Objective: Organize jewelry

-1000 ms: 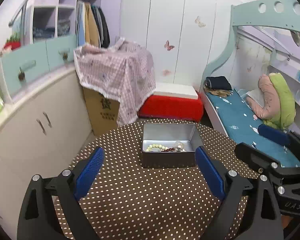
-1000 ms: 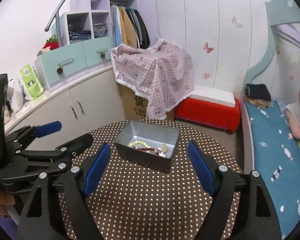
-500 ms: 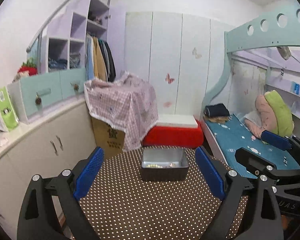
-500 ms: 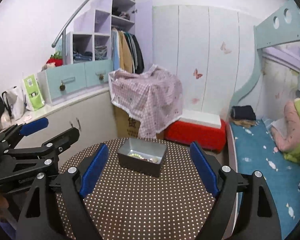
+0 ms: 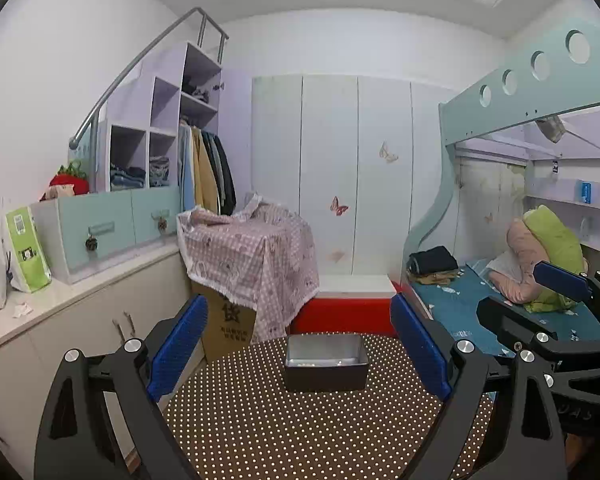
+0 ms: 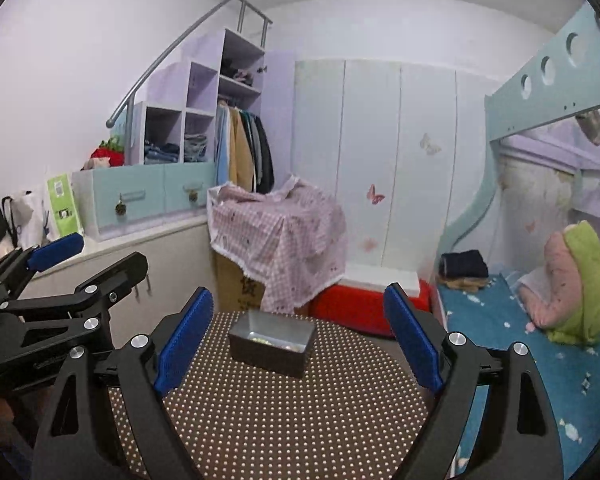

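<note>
Brown, white-dotted cloth covers the round table [image 5: 300, 432], which is flanked by a teal-sheeted bunk bed [image 5: 460, 304] and a checked cloth draped over a cardboard box [image 5: 248, 252]. Toward the far side of the table a grey metal tin [image 5: 326, 362] is set, with pale beaded jewelry [image 6: 266, 340] glimpsed inside. The left gripper [image 5: 298, 354] and right gripper [image 6: 299, 346] are held above the near edge, well apart from the tin, blue-padded fingers [image 5: 177, 346] spread wide and nothing gripped between them.
</note>
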The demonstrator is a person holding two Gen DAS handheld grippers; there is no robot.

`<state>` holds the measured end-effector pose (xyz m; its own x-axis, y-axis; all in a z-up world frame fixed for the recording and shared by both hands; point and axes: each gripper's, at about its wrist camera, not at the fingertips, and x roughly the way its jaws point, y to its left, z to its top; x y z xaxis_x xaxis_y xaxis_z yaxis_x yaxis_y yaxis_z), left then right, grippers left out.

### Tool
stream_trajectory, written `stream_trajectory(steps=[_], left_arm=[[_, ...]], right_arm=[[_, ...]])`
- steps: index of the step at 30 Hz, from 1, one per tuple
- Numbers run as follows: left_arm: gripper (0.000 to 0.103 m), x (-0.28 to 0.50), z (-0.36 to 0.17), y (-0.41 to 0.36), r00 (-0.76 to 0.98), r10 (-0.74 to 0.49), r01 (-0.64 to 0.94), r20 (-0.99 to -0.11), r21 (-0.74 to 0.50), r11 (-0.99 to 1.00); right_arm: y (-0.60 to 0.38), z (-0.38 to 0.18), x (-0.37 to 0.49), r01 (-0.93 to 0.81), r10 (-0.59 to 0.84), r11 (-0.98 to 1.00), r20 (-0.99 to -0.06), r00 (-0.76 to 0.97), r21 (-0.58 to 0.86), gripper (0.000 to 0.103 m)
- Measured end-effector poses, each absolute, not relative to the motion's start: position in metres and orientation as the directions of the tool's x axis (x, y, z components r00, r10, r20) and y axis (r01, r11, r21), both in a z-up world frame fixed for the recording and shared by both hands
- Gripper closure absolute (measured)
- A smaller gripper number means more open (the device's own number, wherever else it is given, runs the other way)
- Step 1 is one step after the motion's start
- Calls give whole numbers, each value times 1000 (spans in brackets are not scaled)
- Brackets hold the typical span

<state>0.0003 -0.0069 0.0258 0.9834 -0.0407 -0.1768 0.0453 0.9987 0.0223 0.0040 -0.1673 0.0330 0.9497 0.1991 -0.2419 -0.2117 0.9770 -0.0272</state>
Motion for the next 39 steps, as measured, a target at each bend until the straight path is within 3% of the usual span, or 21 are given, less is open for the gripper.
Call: stream_trajectory(steps=[39], left_arm=[[13,-4,20,-13,985,-50,55,-165,26,998]], right_arm=[[-169,30,2,-205,197,979,-242,950,-9,17]])
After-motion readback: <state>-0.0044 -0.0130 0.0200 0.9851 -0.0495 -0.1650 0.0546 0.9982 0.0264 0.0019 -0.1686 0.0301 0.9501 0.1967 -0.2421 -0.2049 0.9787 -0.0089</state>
